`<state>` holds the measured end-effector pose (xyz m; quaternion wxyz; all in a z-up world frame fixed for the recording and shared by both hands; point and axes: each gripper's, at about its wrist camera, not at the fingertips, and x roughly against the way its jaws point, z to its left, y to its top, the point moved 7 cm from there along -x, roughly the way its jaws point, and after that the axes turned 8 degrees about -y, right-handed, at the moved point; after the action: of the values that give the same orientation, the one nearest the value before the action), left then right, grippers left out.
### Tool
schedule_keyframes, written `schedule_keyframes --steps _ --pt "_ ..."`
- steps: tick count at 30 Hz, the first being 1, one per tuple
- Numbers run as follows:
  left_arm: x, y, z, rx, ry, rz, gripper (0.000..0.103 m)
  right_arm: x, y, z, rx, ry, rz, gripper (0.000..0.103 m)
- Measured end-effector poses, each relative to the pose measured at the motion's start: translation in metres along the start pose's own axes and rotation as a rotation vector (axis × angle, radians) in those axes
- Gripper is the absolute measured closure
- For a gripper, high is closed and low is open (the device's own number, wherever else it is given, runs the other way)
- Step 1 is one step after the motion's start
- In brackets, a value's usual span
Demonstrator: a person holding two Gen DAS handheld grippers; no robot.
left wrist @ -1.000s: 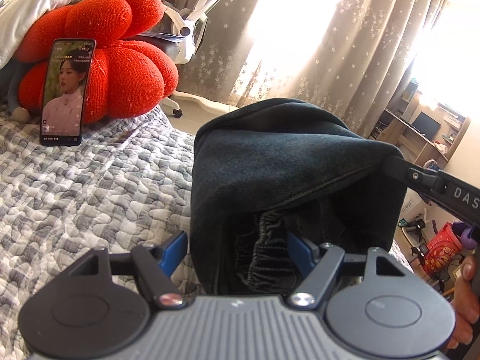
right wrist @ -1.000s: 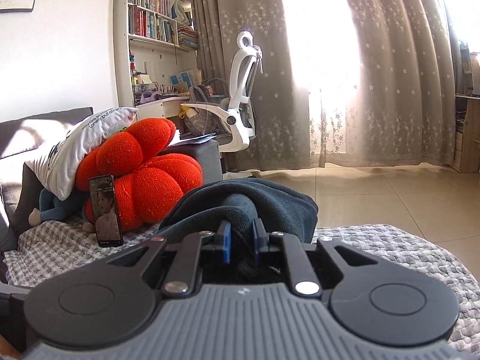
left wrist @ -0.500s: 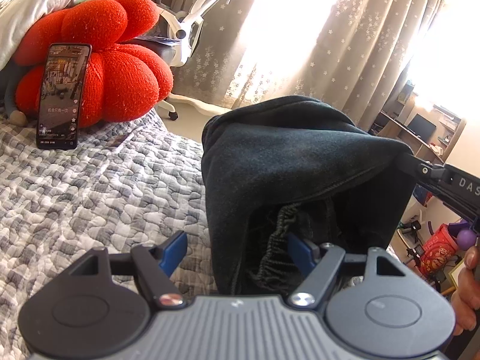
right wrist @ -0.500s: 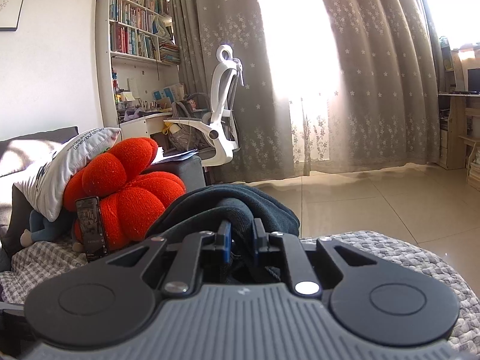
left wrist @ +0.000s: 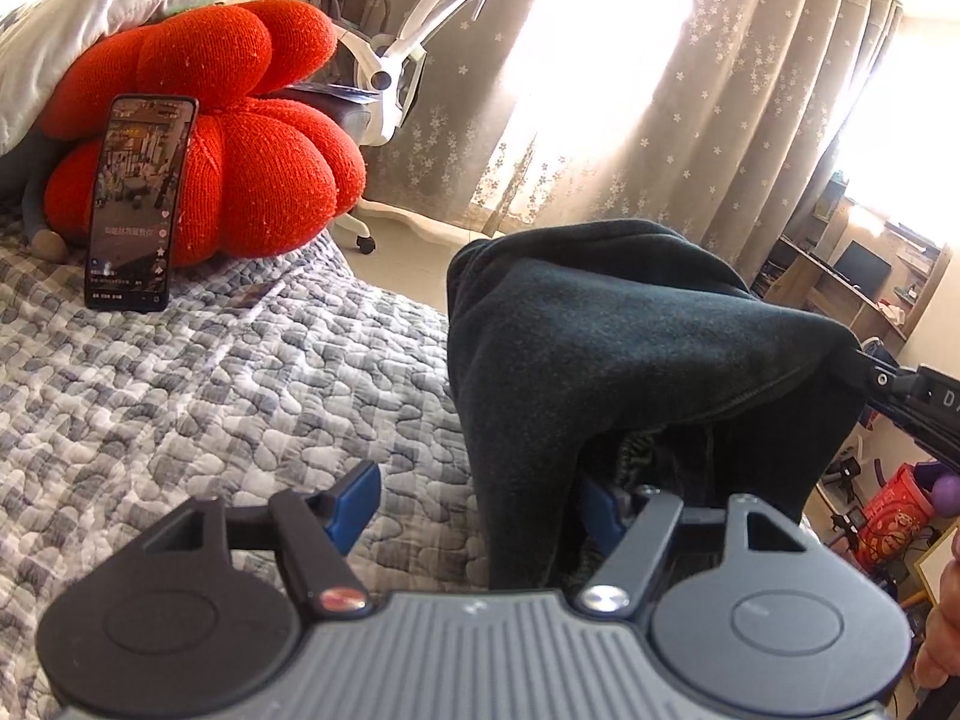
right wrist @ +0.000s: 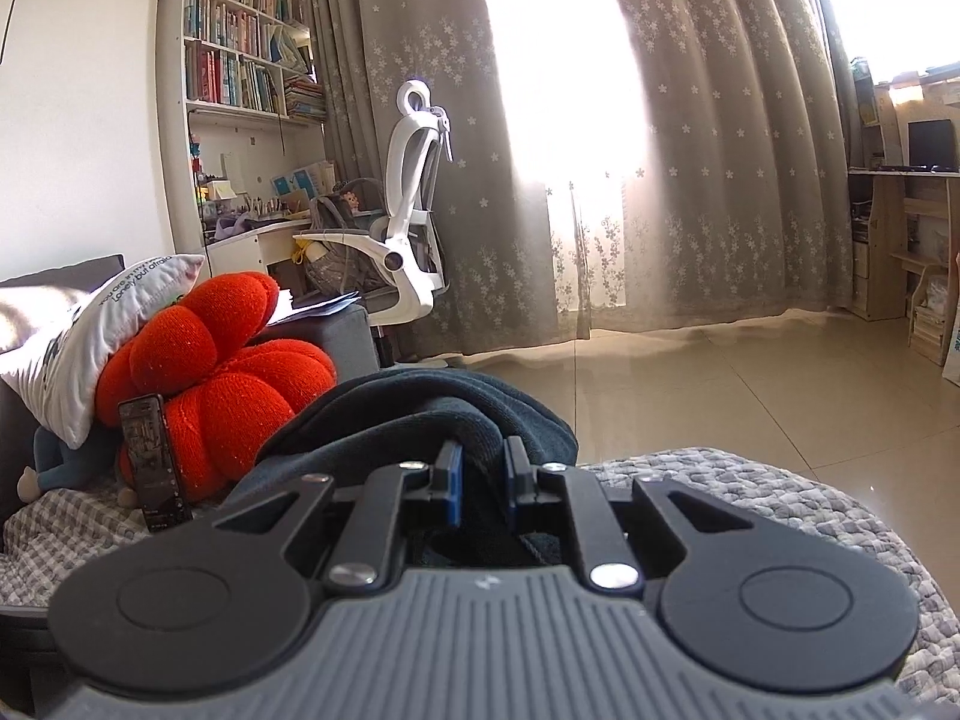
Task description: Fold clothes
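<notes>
My left hand-held gripper (left wrist: 480, 501) was closing, its jaws narrower than a moment before, with the dark garment's (left wrist: 630, 348) hanging fold between the fingers though not yet clearly pinched. My right hand-held gripper (right wrist: 483, 477) stayed clamped on the garment's other edge, holding it tented above the quilted bed (left wrist: 210, 396). The next fold looked near.

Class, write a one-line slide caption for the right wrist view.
Right gripper pinching a dark garment above a quilted bed, red cushion and phone behind.
</notes>
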<state>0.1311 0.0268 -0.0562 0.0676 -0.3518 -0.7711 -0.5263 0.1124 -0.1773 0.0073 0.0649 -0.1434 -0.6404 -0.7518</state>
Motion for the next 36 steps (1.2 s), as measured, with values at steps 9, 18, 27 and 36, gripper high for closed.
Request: schedule_keyframes --steps 9,18,27,36 --pt "-0.008 -0.003 0.001 0.095 -0.020 -0.009 0.085 -0.004 -0.010 0.002 0.022 0.009 0.051 0.089" --pt "0.016 0.016 -0.006 0.086 0.018 -0.166 0.088 -0.001 -0.010 -0.001 0.011 0.018 0.066 0.089" --pt "0.039 0.031 -0.007 0.035 0.040 -0.286 0.088 0.003 -0.014 0.004 0.006 0.081 0.106 0.083" --pt "0.056 0.036 -0.029 -0.041 -0.017 -0.371 0.088 0.015 -0.007 0.011 0.041 0.117 0.043 0.037"
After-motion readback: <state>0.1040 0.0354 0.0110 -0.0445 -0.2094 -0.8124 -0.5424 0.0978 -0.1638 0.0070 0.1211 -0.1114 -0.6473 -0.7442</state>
